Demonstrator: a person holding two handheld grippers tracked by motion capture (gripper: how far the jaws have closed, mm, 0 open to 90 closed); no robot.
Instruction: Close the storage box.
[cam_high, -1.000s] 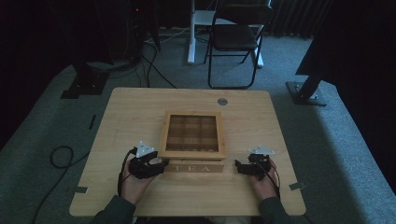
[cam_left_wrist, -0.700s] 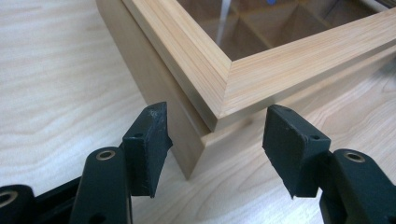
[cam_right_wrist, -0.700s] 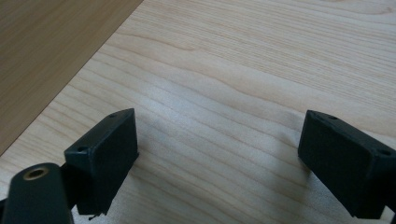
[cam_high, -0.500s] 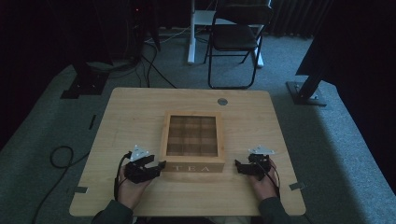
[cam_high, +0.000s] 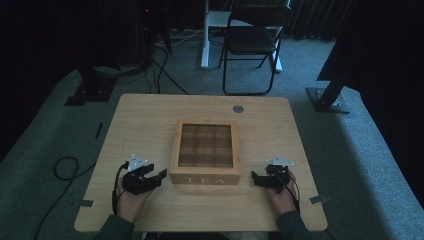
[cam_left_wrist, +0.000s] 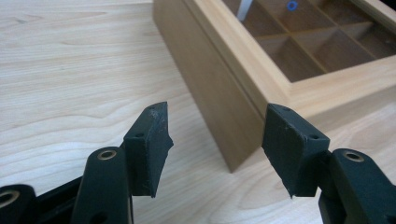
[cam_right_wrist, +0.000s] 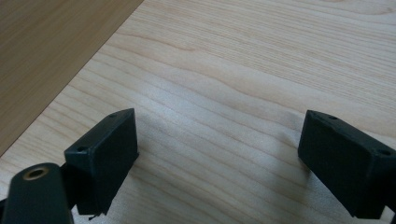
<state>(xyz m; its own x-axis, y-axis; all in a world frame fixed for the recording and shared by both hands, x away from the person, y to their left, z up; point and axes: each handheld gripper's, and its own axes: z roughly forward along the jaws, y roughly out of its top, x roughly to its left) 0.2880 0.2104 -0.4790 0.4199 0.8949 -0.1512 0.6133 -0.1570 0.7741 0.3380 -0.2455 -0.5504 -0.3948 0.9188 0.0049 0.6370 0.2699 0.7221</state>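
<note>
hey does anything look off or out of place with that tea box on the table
Nothing stands out. The tea box sits square on the table, lid shut and undamaged. Both grippers, left and right, are open beside it.

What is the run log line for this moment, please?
left tongs: open, near tea box corner | right tongs: open, beside box | table: box lid shut

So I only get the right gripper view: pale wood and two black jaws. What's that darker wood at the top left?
Observer: That is the side of a wooden tea box; its front reads TEA.
Operator: Is it open?
Observer: No. The lid is down, and through its clear top you can see square compartments.
Operator: Where's the other gripper?
Observer: The left gripper sits by the box's near left corner, with its jaws open and gripping nothing.
</note>
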